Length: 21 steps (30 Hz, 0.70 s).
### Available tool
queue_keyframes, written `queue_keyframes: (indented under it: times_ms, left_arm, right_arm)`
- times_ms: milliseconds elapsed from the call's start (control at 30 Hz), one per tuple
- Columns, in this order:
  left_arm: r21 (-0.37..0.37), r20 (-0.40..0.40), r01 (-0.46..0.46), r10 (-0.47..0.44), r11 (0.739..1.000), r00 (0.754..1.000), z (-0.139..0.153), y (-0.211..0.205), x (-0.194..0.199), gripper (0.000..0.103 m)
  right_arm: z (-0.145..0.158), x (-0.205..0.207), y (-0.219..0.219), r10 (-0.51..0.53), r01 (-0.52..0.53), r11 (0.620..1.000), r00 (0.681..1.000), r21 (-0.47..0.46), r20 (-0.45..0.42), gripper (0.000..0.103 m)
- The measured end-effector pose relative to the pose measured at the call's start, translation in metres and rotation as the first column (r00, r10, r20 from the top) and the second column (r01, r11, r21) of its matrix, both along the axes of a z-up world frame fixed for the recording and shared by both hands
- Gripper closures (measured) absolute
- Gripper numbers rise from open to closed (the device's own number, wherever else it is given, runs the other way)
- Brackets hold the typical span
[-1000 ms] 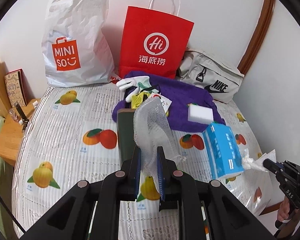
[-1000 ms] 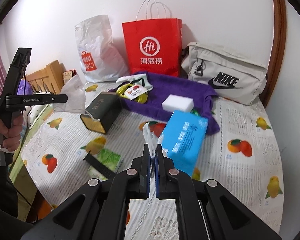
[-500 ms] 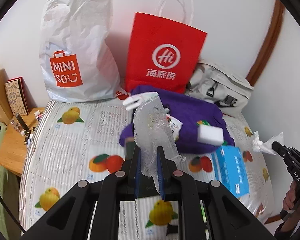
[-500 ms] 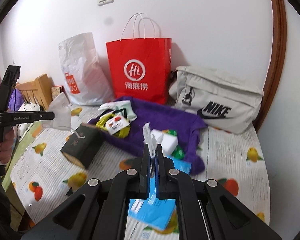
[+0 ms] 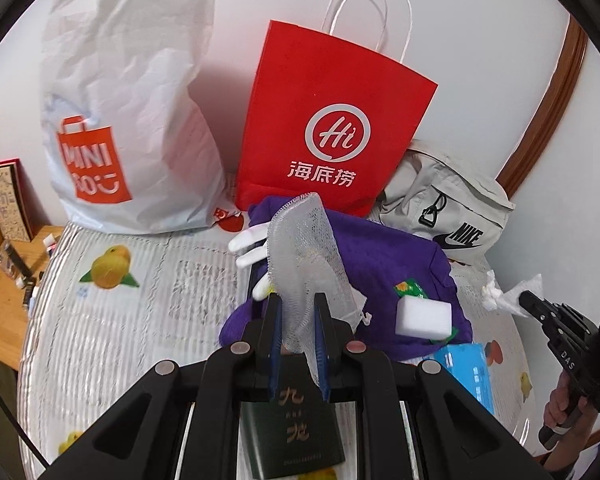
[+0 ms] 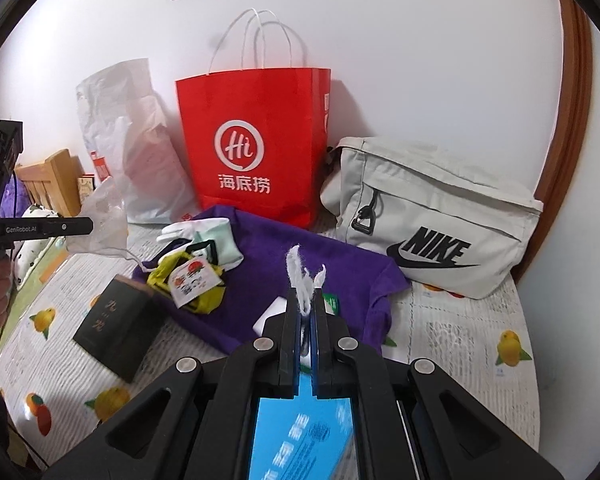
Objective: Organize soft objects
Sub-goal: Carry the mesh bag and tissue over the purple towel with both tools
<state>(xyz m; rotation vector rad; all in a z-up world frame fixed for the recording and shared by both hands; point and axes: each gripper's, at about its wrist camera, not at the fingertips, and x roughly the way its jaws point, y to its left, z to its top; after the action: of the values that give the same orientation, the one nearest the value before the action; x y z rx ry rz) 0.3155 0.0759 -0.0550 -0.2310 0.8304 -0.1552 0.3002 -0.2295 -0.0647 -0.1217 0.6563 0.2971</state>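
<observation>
Care is needed now: the left claw (image 5: 298, 322) pinches a white mesh drawstring pouch (image 5: 306, 248) and the right claw (image 6: 306, 304) is clamped on a white crumpled tissue (image 6: 300, 276), both above the purple cloth (image 6: 296, 256) on the bed (image 5: 140, 312). Probably the tissue goes into the pouch, so bring the mouth close and keep both grips firm.

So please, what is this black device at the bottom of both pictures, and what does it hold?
No robot: a person holds a two-finger gripper in each hand, with a camera on each looking along its fingers. One picture comes from the left gripper, shut on a white mesh pouch. The other comes from the right gripper, shut on a white tissue. On the fruit-print cover lie a purple cloth, a white sponge, a dark box and a blue tissue pack. Behind stand a red bag and a grey bag.
</observation>
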Motion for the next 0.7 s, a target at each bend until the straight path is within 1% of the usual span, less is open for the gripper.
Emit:
queue_keyframes:
  times_ms: [133,300,500,700]
  left_arm:
    - [0.014,-0.009,0.022,-0.022,1.0,1.0,-0.005,-0.006,0.015,0.089]
    - [0.023,-0.024,0.039,-0.039,0.999,0.999,-0.012,-0.013,0.03,0.089]
    - [0.044,-0.042,0.06,-0.058,0.997,0.997,-0.021,-0.022,0.043,0.089]
    - [0.042,-0.055,0.079,-0.076,0.996,0.996,-0.027,-0.032,0.059,0.089]
  right_arm:
    - [-0.005,0.02,0.002,-0.002,0.002,1.0,1.0,-0.015,-0.004,0.099]
    - [-0.016,0.041,0.004,-0.022,0.022,0.997,1.0,-0.077,0.004,0.099]
    - [-0.034,0.062,-0.002,-0.029,0.026,0.996,0.999,-0.083,-0.027,0.099]
    - [-0.052,0.078,-0.005,-0.03,0.025,0.996,0.998,-0.085,-0.063,0.099]
